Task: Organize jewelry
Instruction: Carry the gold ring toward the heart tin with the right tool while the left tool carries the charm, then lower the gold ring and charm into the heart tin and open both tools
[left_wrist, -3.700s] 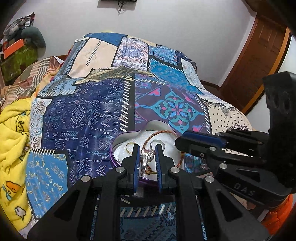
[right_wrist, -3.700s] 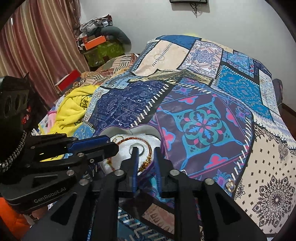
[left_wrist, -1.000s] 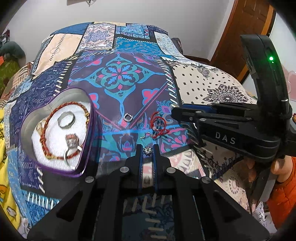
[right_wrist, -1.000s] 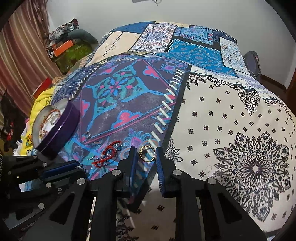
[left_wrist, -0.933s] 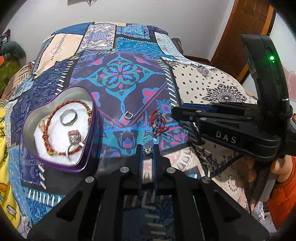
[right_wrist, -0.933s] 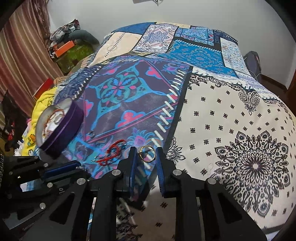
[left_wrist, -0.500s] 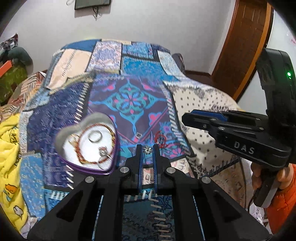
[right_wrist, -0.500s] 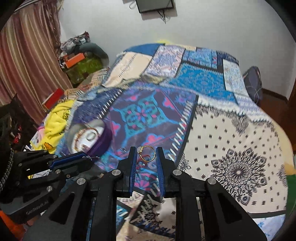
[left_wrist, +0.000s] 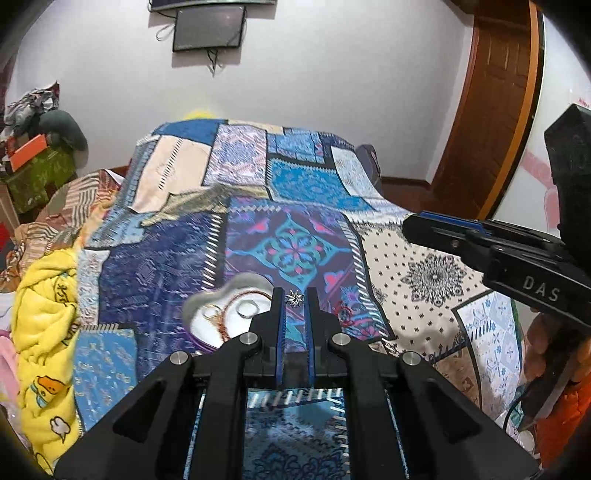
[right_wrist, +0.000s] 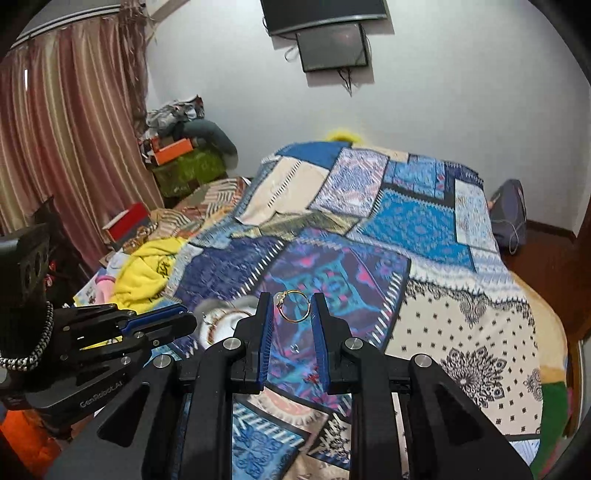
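Here the right tool (right_wrist: 293, 301) pinches a gold ring (right_wrist: 293, 305) at its tips.

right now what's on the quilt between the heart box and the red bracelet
In the left wrist view, no jewellery shows between heart box and red bracelet; the left hand-held gripper, pinching a star earring, covers that stretch.

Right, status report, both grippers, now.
Left gripper shut on small silver star-shaped earring. Right gripper shut on thin gold ring. Heart-shaped purple tin on the bed below left, nothing in the way.
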